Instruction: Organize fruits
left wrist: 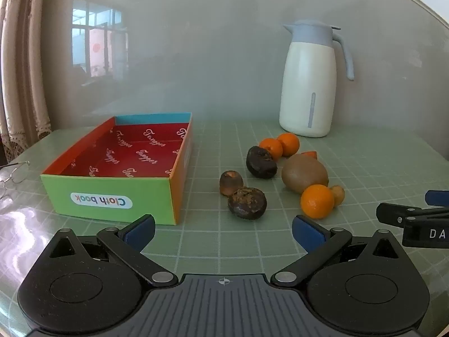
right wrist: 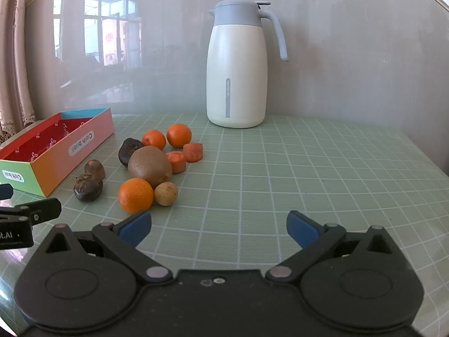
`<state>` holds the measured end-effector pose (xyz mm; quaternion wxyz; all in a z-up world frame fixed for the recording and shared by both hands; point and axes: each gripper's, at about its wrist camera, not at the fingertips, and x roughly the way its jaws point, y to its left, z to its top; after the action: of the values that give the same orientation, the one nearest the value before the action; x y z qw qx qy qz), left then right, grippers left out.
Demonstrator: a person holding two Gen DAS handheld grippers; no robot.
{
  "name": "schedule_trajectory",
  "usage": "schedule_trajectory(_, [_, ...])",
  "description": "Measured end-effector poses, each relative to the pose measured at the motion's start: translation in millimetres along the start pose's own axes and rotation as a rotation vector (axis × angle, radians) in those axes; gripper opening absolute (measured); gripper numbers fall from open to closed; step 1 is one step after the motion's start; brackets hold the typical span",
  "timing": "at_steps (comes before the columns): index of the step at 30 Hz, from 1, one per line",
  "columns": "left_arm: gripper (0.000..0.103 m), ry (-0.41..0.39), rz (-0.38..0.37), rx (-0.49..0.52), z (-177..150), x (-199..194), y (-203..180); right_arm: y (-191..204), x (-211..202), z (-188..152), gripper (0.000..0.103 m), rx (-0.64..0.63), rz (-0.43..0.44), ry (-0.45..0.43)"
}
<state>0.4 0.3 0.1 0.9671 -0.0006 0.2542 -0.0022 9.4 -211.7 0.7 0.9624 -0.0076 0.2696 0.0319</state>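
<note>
Partly hidden: wire-framed spectacles (left wrist: 12,172), cut off at the left edge; two orange carrot-like chunks (right wrist: 185,156) behind the brown oval kiwi (right wrist: 150,165).

Surface: pale green grid-lined mat (right wrist: 280,168); grey wall, beige curtain (left wrist: 22,70) far left.

Left gripper (left wrist: 223,231) and right gripper (right wrist: 219,229): blue-padded jaws spread wide, holding nothing, above the near mat.

Fruits: clustered mid-mat, right of the empty red-lined cardboard box (left wrist: 112,196). White jug (right wrist: 237,67) beyond.
</note>
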Motion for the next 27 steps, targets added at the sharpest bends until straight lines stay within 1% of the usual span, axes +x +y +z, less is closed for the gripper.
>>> schedule_trajectory(27, [0.103,-0.010,0.009,0.011,0.4,-0.4,-0.5,0.0,-1.2,1.8,0.103,-0.003,0.000,-0.001])
